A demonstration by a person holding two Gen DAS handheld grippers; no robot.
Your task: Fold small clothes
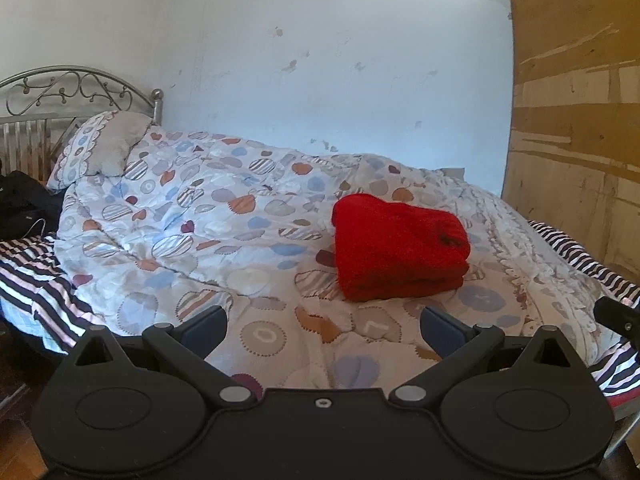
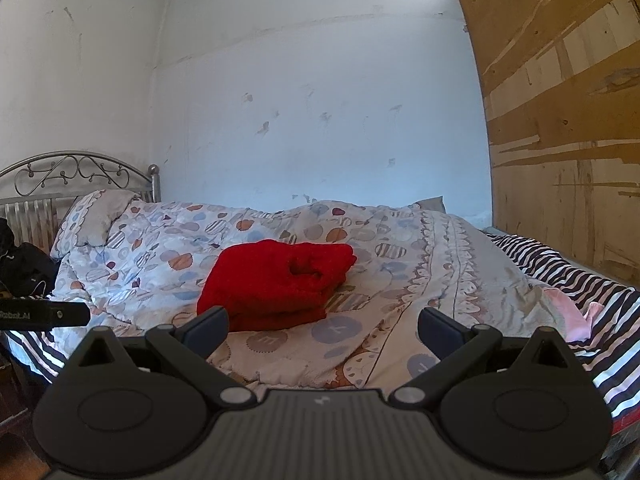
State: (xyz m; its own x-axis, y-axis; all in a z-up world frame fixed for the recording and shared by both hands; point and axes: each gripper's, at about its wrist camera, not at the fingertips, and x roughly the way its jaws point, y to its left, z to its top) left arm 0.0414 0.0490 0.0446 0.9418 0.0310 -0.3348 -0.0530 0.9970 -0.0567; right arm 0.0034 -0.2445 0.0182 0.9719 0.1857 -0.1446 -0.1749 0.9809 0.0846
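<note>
Both tongs, left (image 1: pixel 323 320) and right (image 2: pixel 323 320), gape empty; folded red garment (image 1: pixel 400 252) lies crosswise before them.

Not much to read in here, honestly. The only real wording is on the black bar (image 2: pixel 44 314) poking in at the left edge of the right wrist view: white letters that look like "Robot.AI", though the start is cut off by the frame edge, so I can't swear to it.

Other than that, the patterned quilt (image 1: pixel 260 336) has single letters printed inside some of its round patches. In the left wrist view I can make out an "O" in one and an "L" in the patch next to it. The rest are too creased or small to tell.
</note>
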